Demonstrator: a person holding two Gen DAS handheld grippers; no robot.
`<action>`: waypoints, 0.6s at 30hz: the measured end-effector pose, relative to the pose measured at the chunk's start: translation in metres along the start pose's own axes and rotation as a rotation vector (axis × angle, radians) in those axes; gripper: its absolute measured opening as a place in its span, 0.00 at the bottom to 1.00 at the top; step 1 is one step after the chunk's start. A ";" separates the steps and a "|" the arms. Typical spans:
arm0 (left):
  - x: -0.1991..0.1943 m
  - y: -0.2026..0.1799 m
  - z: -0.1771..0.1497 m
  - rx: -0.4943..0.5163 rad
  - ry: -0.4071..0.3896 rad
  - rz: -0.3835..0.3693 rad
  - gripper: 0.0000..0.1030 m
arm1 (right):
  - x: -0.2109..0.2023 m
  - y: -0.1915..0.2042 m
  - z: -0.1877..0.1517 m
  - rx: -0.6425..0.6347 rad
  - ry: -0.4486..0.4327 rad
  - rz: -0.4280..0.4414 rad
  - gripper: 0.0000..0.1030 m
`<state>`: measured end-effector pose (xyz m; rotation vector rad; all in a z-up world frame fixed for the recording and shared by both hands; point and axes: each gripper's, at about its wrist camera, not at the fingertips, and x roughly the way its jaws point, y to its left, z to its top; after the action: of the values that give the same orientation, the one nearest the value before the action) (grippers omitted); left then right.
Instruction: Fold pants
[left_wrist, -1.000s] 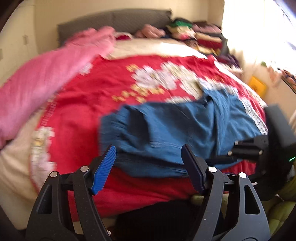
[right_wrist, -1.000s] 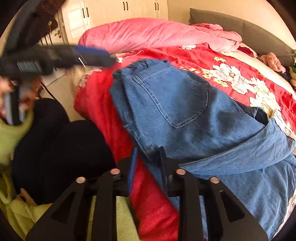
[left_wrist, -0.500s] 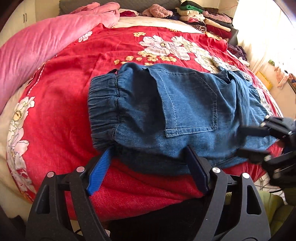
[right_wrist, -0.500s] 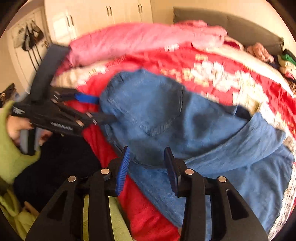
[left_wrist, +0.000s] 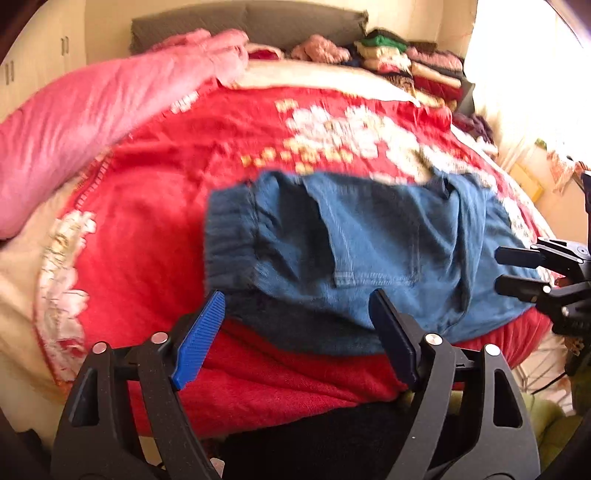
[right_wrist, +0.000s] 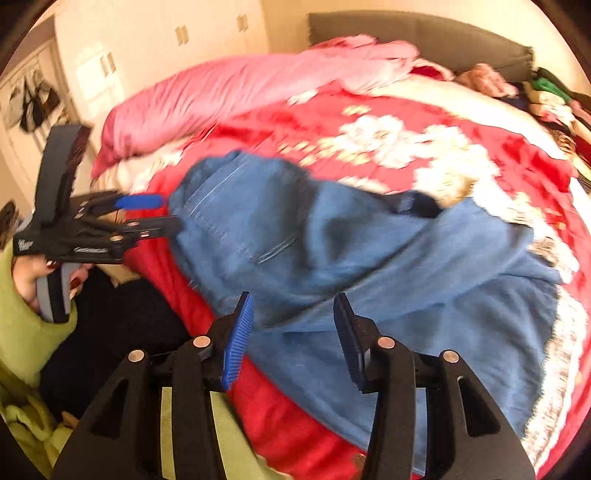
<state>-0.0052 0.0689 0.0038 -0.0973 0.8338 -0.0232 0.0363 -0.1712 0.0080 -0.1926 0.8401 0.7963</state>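
Note:
Blue denim pants lie folded on the red flowered blanket, with the elastic waistband at the left. My left gripper is open and its jaws are still opening. The pants' near edge lies just past its tips, and neither pad presses on it. From the right wrist, the pants spread across the blanket, and my right gripper is open too, its jaws opening at the folded edge with nothing gripped. The left gripper shows at the waistband end, and the right gripper at the pants' right end.
A pink duvet is bunched along the bed's left side. Stacks of folded clothes sit by the grey headboard. The person's green sleeve and dark trousers are at the bed's near edge. Wardrobe doors stand behind.
The right gripper, shut on the pants' edge a second ago, has let go and spread its jaws. The left gripper's jaws have widened a little, and both views have shifted.

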 end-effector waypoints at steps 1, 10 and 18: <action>-0.006 0.000 0.001 -0.006 -0.015 0.003 0.77 | -0.009 -0.007 0.000 0.021 -0.023 -0.016 0.57; -0.038 -0.024 0.014 0.033 -0.086 -0.008 0.84 | -0.060 -0.053 -0.004 0.145 -0.148 -0.104 0.57; -0.037 -0.057 0.021 0.083 -0.087 -0.053 0.85 | -0.086 -0.077 -0.009 0.206 -0.220 -0.152 0.78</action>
<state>-0.0137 0.0161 0.0502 -0.0423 0.7426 -0.1031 0.0501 -0.2770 0.0536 0.0149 0.6853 0.5723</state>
